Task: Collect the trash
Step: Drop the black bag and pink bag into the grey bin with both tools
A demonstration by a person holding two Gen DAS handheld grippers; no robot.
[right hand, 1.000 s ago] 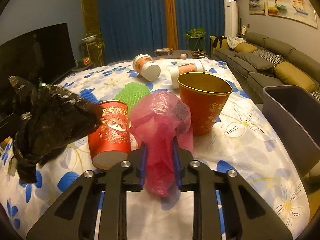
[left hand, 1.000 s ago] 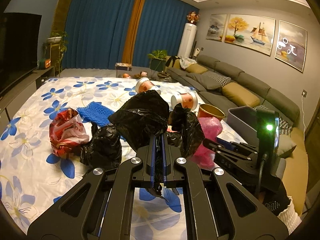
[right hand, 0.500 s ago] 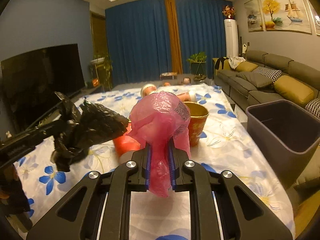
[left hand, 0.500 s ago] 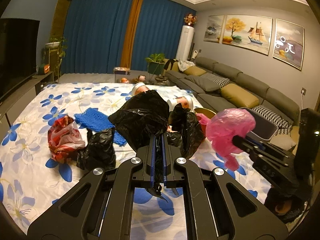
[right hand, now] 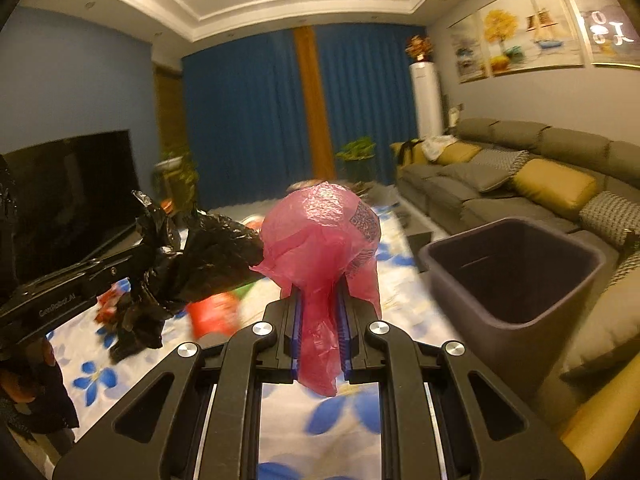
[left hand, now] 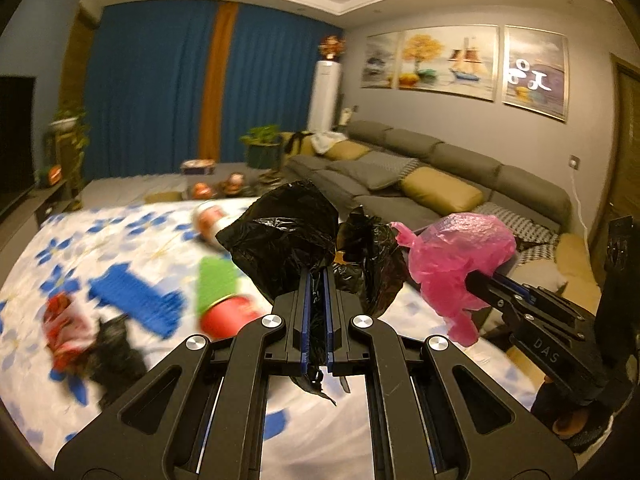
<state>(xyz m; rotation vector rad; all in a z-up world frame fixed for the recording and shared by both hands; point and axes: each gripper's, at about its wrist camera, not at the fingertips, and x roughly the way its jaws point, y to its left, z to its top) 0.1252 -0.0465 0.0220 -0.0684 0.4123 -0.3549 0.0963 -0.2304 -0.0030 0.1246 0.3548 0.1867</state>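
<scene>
Both grippers have lifted off the flowered table (left hand: 120, 232), left gripper (left hand: 316, 280) clenched on the black bag (left hand: 284, 240), right gripper (right hand: 319, 300) on the pink bag (right hand: 320, 232), whose loose tail could snag the bin (right hand: 516, 276) rim.

We are in a home living room: a long grey sectional sofa (right hand: 520, 184) with mustard cushions (left hand: 438, 196), floor-length blue curtains (right hand: 248, 120), framed paintings (left hand: 432, 62) on the wall, a flat-screen television (right hand: 68, 200), potted plants (left hand: 262, 146) and a standing air conditioner (left hand: 326, 94).
</scene>
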